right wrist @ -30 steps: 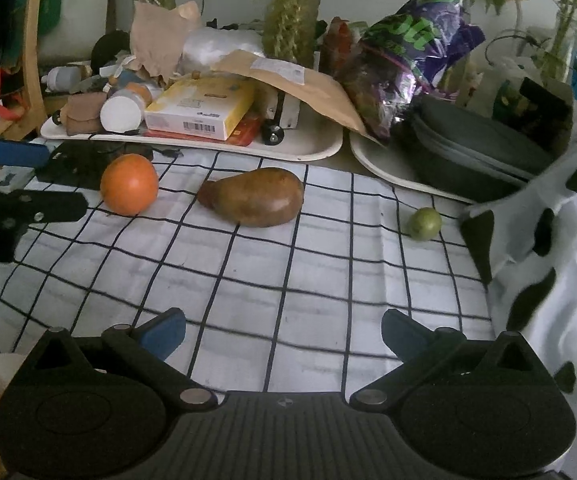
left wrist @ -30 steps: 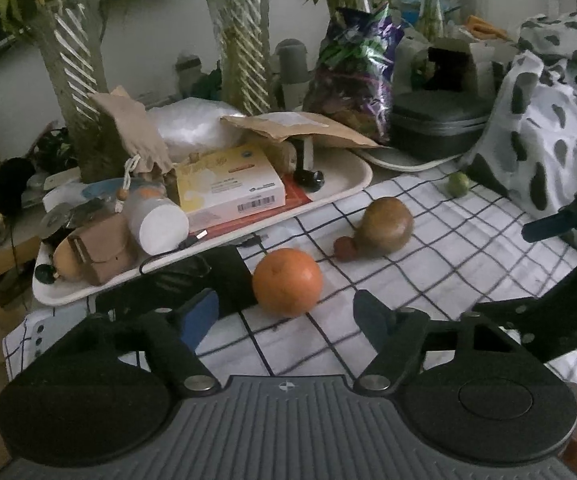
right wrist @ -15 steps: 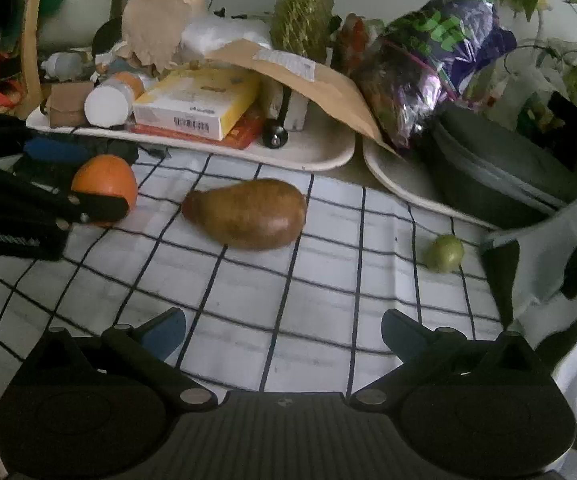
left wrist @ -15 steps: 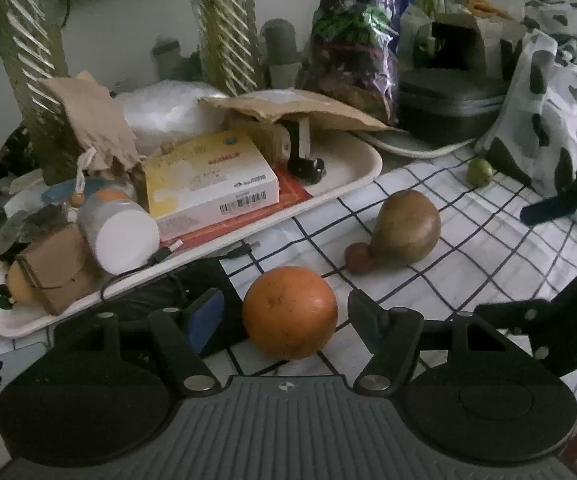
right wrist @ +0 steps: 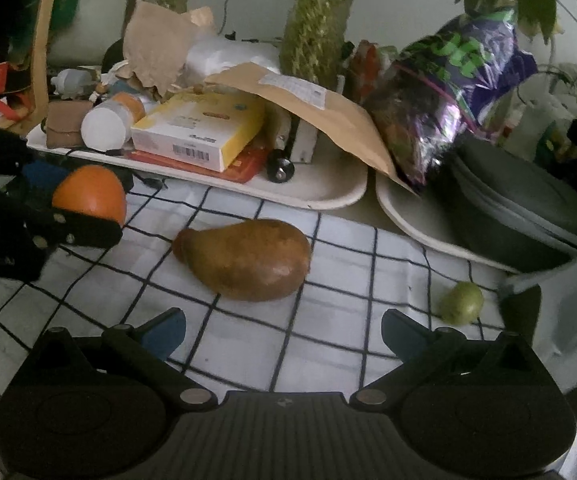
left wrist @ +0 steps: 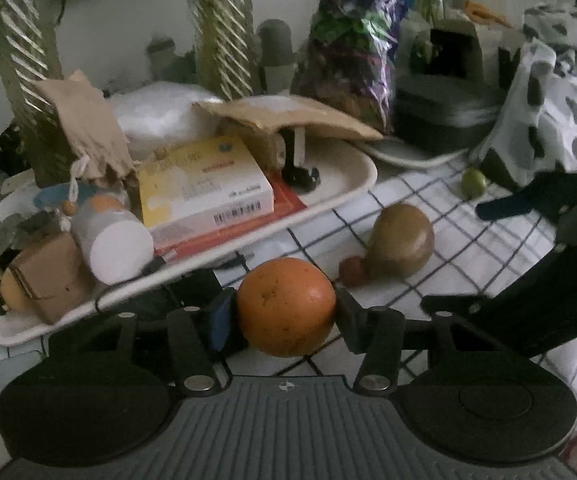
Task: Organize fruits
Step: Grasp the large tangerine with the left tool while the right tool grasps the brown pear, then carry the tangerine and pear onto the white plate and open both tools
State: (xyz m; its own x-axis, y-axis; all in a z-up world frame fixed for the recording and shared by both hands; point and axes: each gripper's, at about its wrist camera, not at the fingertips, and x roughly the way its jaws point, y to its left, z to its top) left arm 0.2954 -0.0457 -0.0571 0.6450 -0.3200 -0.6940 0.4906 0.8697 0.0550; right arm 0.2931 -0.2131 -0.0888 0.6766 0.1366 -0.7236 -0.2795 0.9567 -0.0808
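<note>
- Checked cloth (right wrist: pixel 328 332) under everything, and your fruit is scattered on it; the cluttered tray (right wrist: pixel 320 196) sits beyond both tongs.
- Left tongs (left wrist: pixel 286 312): fingers pressed against both sides of the orange (left wrist: pixel 286 306), pinching it. It looks low, at or near the cloth; I can't tell if it's off the surface. The grab looks made, so I'd call this the pick-up step.
- Right tongs (right wrist: pixel 284 328): spread wide, holding nothing, with the brown pear (right wrist: pixel 244 260) lying on its side just ahead of the gap, stem end toward your left.
- Small green fruit (right wrist: pixel 461 302): ahead and right of the right tongs, near the spotted fabric (right wrist: pixel 568 300).
- Tiny red fruit (left wrist: pixel 353 270): touching the pear's narrow end, just beyond the left tongs.
- Next, probably: lift the orange straight up with a firm squeeze, since it's round and may roll out; push the right tongs forward to straddle the pear's fat middle.
</note>
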